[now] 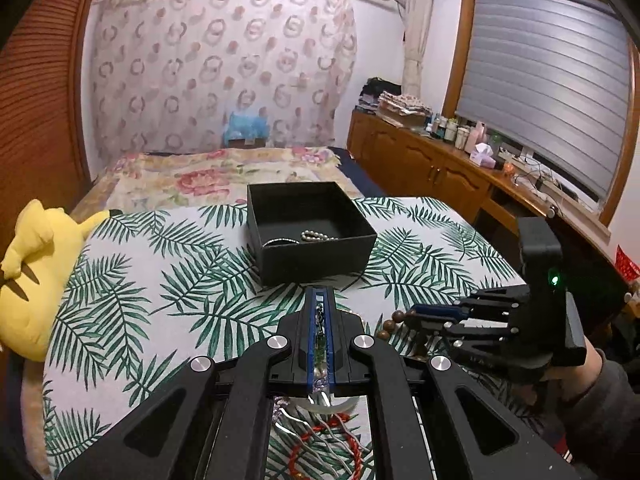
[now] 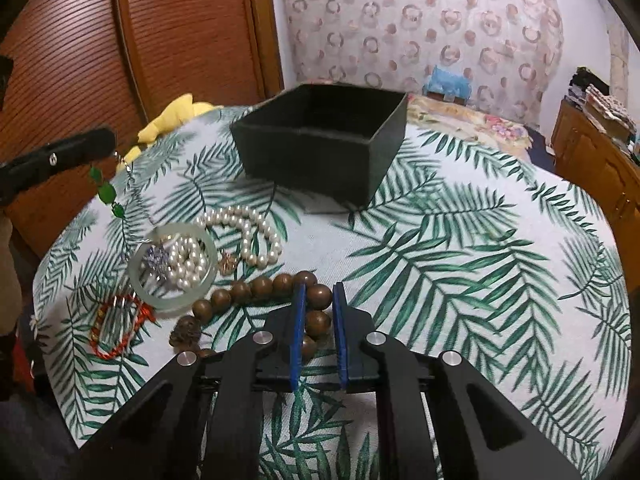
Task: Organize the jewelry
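Observation:
A black open box (image 1: 312, 232) stands on the leaf-print cloth, with a pearl piece (image 1: 316, 235) inside; it also shows in the right wrist view (image 2: 320, 144). My left gripper (image 1: 320, 300) is shut on a green-stone chain (image 2: 106, 190), lifted above the cloth and hanging down. My right gripper (image 2: 319, 288) has its jaws around a wooden bead bracelet (image 2: 260, 288) that lies on the cloth; whether they press the bead is unclear. Beside it lie a pearl necklace (image 2: 248, 232), a jade bangle (image 2: 172, 268) and a red cord bracelet (image 2: 116, 324).
A yellow plush toy (image 1: 36, 276) lies at the cloth's left edge. A floral bed cover (image 1: 216, 176) lies behind the box. A wooden cabinet (image 1: 432, 164) with bottles runs along the right under the window.

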Demonstrator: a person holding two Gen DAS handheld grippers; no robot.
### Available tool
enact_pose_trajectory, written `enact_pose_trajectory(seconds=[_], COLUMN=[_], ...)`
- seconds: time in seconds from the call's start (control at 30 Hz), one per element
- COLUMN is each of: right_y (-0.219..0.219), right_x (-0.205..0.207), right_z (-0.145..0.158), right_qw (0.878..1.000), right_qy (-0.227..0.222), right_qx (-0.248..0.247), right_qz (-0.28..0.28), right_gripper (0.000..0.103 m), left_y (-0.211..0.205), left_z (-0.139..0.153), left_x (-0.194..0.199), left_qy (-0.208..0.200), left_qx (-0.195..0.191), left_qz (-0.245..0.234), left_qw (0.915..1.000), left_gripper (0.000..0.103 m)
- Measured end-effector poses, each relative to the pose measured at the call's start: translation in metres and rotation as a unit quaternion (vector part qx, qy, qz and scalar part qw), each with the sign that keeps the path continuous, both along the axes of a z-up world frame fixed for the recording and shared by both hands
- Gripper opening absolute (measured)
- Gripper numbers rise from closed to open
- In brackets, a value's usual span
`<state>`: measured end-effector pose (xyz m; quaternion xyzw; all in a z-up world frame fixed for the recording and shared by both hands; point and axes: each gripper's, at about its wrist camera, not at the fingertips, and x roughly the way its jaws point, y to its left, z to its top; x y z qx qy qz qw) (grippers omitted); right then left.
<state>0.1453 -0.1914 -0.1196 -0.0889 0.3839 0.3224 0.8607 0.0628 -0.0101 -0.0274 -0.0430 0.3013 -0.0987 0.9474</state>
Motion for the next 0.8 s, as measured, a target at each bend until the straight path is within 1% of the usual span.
enact_pose_trajectory(seconds=[0.1, 0.4, 0.8], right_y=[-0.003, -0.005, -0.009], right_x=[-0.004, -0.014, -0.014], right_z=[0.014, 0.053, 0.084], right_qw=[1.0, 0.999, 0.997], right_qy=[-0.014, -0.053, -0.078], right_qx=[0.009, 0.009, 0.017], right_qz=[0.0, 0.001, -0.005], right_gripper=[0.015, 0.015, 0.015], left_y=[0.001, 0.003, 0.006], left_z=[0.004, 0.013, 0.013], left_x=[-0.002, -0.005, -0.004], left_qy=[-0.005, -0.014, -0.01], left_qx=[-0.003, 0.001, 0.003], left_qz=[0.001, -0.002, -0.001], left_qw=[1.0, 0.9999, 0.9999], left_gripper=[0.003, 0.003, 0.003])
